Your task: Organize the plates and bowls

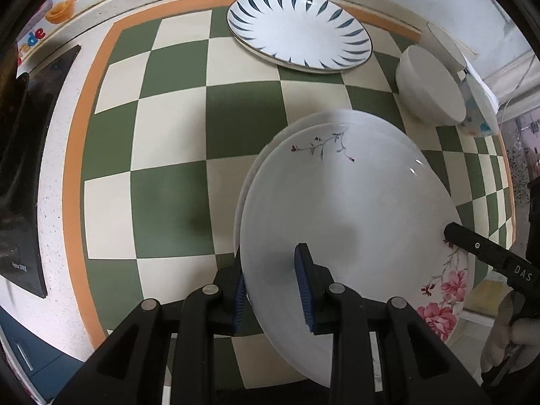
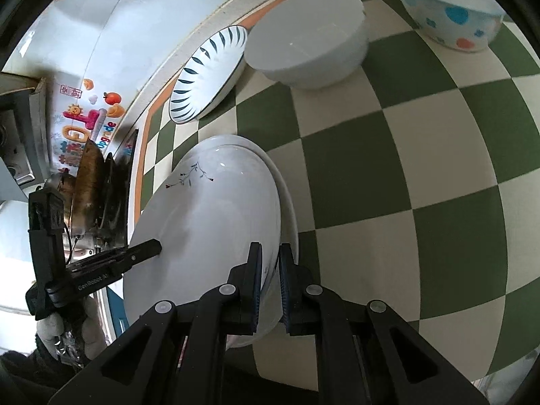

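- Left gripper: clenched on the near rim of the floral plate, one blue pad above the plate, the other below.
- Right gripper: clamped on the opposite rim of the same floral plate, pads on both faces.
- Floral plate: held between both grippers, tilted, over a second white plate whose edge shows just behind and under it; whether touching or apart cannot be told.
- Look of the floral plate: glossy white, thin twig print at the far rim, pink flowers near the right gripper.
- Step in hand, as judged: stacking the floral plate on the white plate below.
- Next move calls for: levelling the plate, centring it over the lower one, lowering slowly, then releasing both sides together to avoid sliding.
- Further out on the checkered green-and-cream mat: a leaf-pattern plate at the far edge, a plain white bowl beside it, a dotted bowl further right.
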`<move>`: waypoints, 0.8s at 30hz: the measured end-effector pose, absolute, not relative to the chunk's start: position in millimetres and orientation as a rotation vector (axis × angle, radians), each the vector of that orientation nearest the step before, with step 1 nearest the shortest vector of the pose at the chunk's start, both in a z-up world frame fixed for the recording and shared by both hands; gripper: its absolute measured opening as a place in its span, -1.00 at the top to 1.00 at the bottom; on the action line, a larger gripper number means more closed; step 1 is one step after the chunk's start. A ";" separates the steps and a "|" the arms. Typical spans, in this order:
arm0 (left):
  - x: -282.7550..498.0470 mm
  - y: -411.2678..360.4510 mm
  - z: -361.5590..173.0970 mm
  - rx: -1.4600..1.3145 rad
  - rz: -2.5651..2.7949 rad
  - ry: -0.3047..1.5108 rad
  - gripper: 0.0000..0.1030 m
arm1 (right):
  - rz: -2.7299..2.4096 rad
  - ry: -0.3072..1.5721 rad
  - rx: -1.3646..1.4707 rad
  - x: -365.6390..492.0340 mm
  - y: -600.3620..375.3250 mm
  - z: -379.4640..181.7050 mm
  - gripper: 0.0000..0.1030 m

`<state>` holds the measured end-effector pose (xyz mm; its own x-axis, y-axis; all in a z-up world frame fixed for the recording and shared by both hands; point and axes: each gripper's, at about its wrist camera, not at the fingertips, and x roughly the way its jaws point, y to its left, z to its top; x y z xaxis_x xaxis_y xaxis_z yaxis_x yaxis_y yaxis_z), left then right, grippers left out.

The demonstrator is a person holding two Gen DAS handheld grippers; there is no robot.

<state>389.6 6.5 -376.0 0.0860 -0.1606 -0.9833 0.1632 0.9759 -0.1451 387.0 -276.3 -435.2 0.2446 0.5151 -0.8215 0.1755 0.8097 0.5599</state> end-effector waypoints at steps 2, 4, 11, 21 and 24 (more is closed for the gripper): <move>389.0 5.4 -377.9 0.005 -0.232 1.467 0.51 | 0.256 1.328 0.637 387.6 -276.5 -436.9 0.78; 389.4 7.9 -379.4 -0.010 -0.225 1.476 0.52 | 0.258 1.336 0.636 388.4 -275.0 -438.0 0.78; 391.8 12.8 -382.7 -0.067 -0.241 1.529 0.52 | 0.234 1.360 0.692 390.7 -277.4 -438.5 0.78; 389.4 21.1 -390.2 -0.160 -0.247 1.605 0.52 | 0.218 1.357 0.697 386.3 -284.7 -437.0 0.78; 389.3 18.8 -389.0 -0.139 -0.238 1.602 0.52 | 0.222 1.350 0.709 385.1 -287.0 -436.7 0.78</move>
<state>389.3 18.8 -389.0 -0.0473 -0.2347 -0.9709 0.0573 0.9698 -0.2372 385.1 -287.0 -436.7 0.2352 0.5354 -0.8112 0.2471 0.7742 0.5827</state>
